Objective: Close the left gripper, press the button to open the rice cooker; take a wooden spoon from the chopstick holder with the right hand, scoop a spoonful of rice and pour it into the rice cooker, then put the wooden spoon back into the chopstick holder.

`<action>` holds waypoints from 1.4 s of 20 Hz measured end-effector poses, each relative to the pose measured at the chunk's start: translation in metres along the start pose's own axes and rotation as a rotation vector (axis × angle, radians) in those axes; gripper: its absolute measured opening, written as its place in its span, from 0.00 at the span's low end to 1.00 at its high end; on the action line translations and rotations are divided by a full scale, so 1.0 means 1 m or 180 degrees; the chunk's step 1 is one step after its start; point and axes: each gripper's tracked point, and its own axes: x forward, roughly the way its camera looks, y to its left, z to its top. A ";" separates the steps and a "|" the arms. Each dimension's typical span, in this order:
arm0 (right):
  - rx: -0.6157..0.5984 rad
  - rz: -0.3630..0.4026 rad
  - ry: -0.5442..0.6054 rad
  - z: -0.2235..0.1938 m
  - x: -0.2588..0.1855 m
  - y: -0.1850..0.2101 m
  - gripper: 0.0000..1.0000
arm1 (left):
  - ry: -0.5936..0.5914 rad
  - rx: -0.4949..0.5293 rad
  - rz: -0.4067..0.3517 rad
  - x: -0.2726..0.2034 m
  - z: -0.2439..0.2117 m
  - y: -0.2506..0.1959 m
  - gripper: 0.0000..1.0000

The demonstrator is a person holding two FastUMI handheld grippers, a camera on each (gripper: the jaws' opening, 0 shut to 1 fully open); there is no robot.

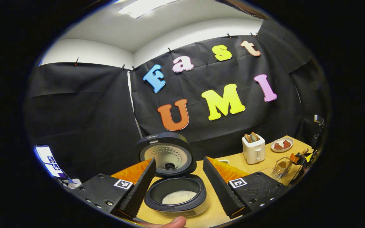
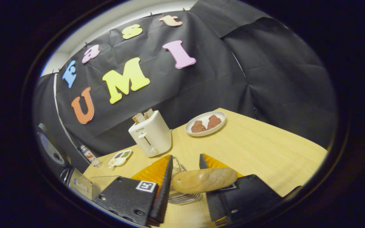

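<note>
Between the right gripper (image 2: 185, 177) fingers, low centre of the right gripper view, lay the wooden spoon (image 2: 204, 180) bowl, crosswise, above the wire chopstick holder (image 2: 184, 197). Jaws stood narrowly parted; whether both pressed the spoon, can't tell. Judged step: spoon going back into the holder, since the rice cooker (image 1: 176, 193) sat lid-up with rice (image 1: 179, 197) in its pot, bottom centre of the left gripper view. Next move prob. needs the spoon lowered into the holder, then let go. Left gripper (image 1: 177, 182) hung level w/ jaws spread wide, straddling the cooker, holding nothing. Toaster (image 2: 150, 133) & plate (image 2: 205, 124) sat farther back on the table (image 2: 265, 148).
</note>
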 end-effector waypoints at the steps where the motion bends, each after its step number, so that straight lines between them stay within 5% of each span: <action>1: -0.0024 0.0037 -0.0030 0.004 -0.001 0.003 0.39 | 0.0009 0.0010 0.0008 0.000 -0.001 0.002 0.94; 6: -0.0239 0.0131 -0.0044 0.006 0.000 0.017 0.23 | 0.0025 -0.0018 0.0051 0.002 -0.003 0.009 0.94; 15: -0.0600 0.0205 -0.0217 0.060 -0.007 0.051 0.24 | -0.0025 0.0008 0.0242 0.002 -0.003 0.032 0.95; 22: -0.1142 0.0481 -0.0384 0.132 -0.049 0.133 0.25 | 0.0054 -0.0075 0.0455 -0.001 -0.017 0.063 0.95; 28: -0.1407 0.0744 -0.0286 0.123 -0.083 0.209 0.25 | 0.0097 0.0018 0.0607 -0.004 -0.032 0.093 0.95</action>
